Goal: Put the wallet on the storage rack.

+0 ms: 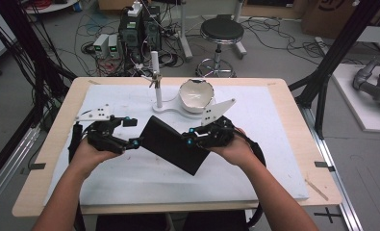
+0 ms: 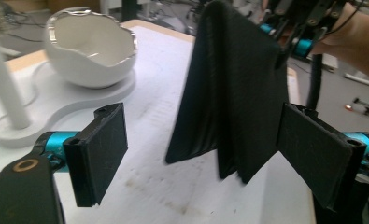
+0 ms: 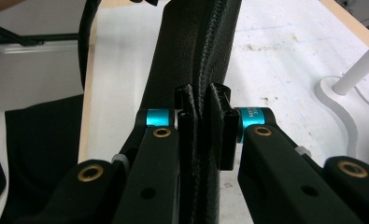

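The black folded cloth (image 1: 175,144), near the white bowl (image 1: 196,95), is pinched by the right hand-held gripper (image 1: 196,136); the left hand-held gripper (image 1: 131,131) is held wide. Looks soft and floppy, best grabbed at the stitched edge.

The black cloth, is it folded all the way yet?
Partly. The black cloth already looks doubled over and is off the white mat. The right claw is pinching its stitched edge. The left claw is open, with the cloth's loose edge between its jaws. Gripping that edge and finishing is probably left.
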Motion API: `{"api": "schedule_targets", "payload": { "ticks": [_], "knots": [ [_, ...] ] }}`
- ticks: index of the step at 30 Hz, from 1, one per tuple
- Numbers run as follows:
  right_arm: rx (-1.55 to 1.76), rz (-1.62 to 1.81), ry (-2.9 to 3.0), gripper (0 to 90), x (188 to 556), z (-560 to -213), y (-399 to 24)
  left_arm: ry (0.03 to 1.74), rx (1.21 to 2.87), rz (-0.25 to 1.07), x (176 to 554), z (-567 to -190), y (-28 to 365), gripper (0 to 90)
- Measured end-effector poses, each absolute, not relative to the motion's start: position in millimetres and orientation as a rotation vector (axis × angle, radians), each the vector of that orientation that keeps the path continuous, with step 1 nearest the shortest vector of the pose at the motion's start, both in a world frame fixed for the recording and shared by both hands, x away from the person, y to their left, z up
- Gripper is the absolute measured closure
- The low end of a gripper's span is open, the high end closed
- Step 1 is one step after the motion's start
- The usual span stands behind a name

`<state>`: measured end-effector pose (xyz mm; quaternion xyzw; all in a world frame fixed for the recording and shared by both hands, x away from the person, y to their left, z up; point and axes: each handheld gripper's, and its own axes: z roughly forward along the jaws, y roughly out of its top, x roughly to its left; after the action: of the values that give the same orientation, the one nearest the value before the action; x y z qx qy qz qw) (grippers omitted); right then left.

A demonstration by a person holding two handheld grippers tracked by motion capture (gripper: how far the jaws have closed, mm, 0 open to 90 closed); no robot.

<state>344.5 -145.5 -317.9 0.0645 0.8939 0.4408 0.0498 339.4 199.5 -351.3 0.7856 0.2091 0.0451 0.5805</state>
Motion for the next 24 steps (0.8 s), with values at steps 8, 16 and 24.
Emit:
{"api": "schedule_targets", "payload": {
  "ticks": [8, 16, 24],
  "knots": [
    [0.074, 1.335, 2.727, 83.4, 342.3, -317.1, -146.2, 0.408, 1.896, 0.016, 342.5, -350.4, 169.9, 16.5],
    [0.039, 1.336, 2.723, 83.3, 342.9, -318.0, -149.0, 0.298, 1.947, 0.003, 338.9, -351.5, 164.1, 52.8],
    [0.106, 1.365, 2.704, 79.8, 345.4, -321.2, -155.7, 0.316, 1.946, -0.011, 335.5, -347.4, 160.7, 75.3]
  ]
}}
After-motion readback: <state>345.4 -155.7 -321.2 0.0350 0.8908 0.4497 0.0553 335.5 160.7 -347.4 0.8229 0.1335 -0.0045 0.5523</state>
